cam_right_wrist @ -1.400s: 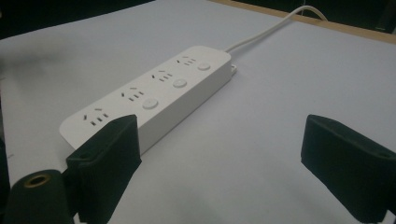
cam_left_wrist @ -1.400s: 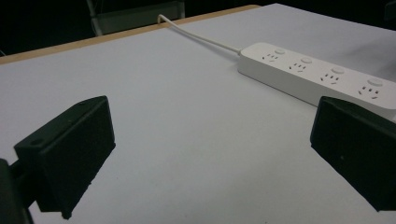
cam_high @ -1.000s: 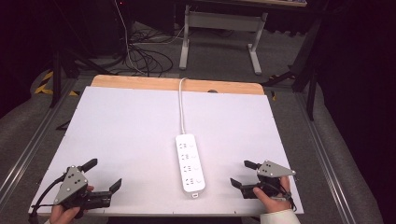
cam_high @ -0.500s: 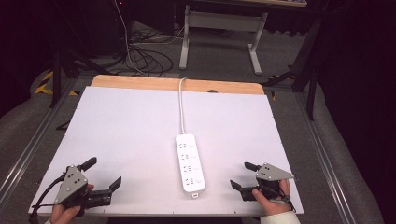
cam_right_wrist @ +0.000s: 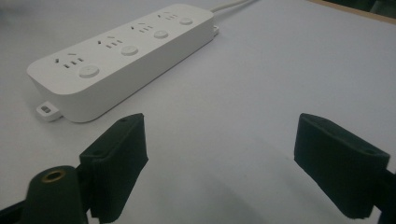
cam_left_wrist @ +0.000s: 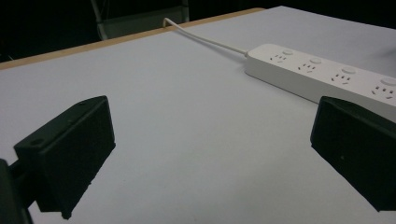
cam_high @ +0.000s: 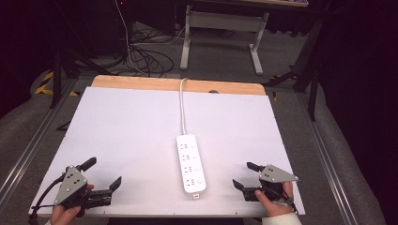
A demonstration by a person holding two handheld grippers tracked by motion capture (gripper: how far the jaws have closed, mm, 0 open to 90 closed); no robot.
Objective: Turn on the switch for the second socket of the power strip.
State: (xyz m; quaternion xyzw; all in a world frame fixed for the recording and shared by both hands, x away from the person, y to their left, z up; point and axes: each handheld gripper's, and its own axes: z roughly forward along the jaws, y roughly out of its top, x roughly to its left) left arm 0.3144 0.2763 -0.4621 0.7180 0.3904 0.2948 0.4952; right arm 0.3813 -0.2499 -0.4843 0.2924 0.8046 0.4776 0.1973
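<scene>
A white power strip (cam_high: 190, 165) with several sockets lies in the middle of the white table (cam_high: 126, 126), and its cable (cam_high: 182, 105) runs to the far edge. My left gripper (cam_high: 103, 172) rests open at the near left corner, held by a hand. My right gripper (cam_high: 244, 175) rests open at the near right, to the right of the strip. In the left gripper view the strip (cam_left_wrist: 322, 77) lies ahead to the right, between wide-apart jaws. In the right gripper view the strip (cam_right_wrist: 126, 51) lies ahead to the left. Nothing is between either pair of jaws.
A wooden strip (cam_high: 178, 85) edges the table's far side. Beyond it stand a metal stand (cam_high: 220, 28) and loose cables (cam_high: 141, 54) on the floor. Metal rails (cam_high: 328, 154) run along both table sides.
Both grippers have drifted slightly toward the near edge of the table. The power strip has not moved.
</scene>
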